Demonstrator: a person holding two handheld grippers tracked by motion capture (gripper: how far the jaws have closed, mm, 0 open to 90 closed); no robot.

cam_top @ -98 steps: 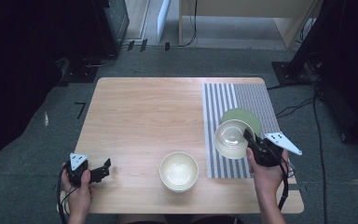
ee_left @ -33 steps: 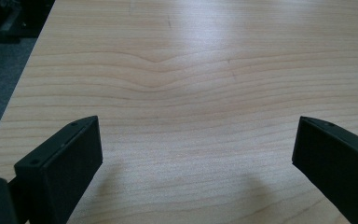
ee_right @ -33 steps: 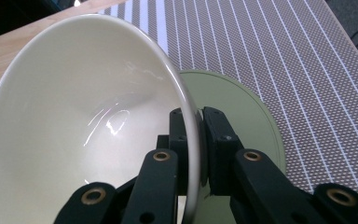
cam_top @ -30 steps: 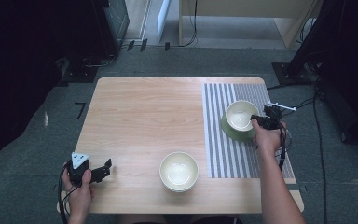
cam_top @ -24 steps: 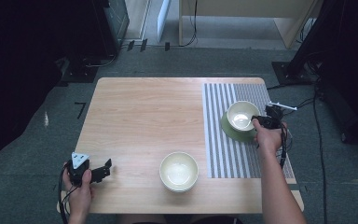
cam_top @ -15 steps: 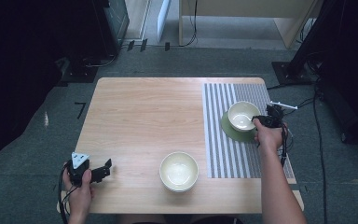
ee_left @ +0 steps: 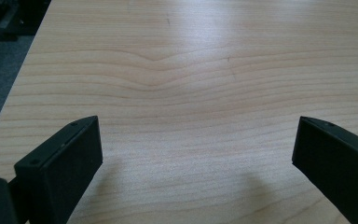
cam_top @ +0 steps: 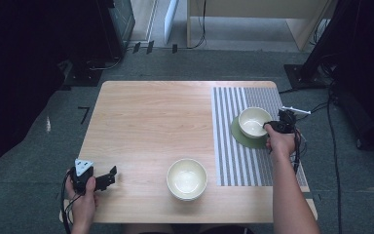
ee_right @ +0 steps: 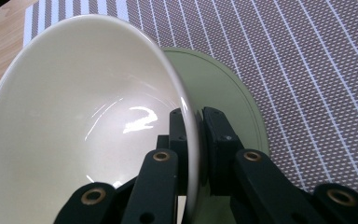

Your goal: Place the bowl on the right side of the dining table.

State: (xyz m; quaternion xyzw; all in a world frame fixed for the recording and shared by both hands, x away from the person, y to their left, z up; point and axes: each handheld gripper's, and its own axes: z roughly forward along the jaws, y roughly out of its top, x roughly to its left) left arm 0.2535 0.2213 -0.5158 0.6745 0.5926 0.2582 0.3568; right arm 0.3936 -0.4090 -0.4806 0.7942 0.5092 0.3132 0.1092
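Right hand-held gripper (ee_right: 193, 135) clamped on cream bowl (ee_right: 84, 126) rim (over green plate (ee_right: 223, 93)), left hand-held gripper (ee_left: 193, 154) jaws apart, far from plate

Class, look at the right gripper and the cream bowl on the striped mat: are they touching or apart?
Touching. In the right gripper view, the right gripper has its jaws closed on the rim of the cream bowl, one jaw inside the wall and one outside.

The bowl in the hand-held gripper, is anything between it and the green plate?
Nothing visible. The right hand-held gripper pinches the bowl by its rim, right over the green plate on the striped mat.
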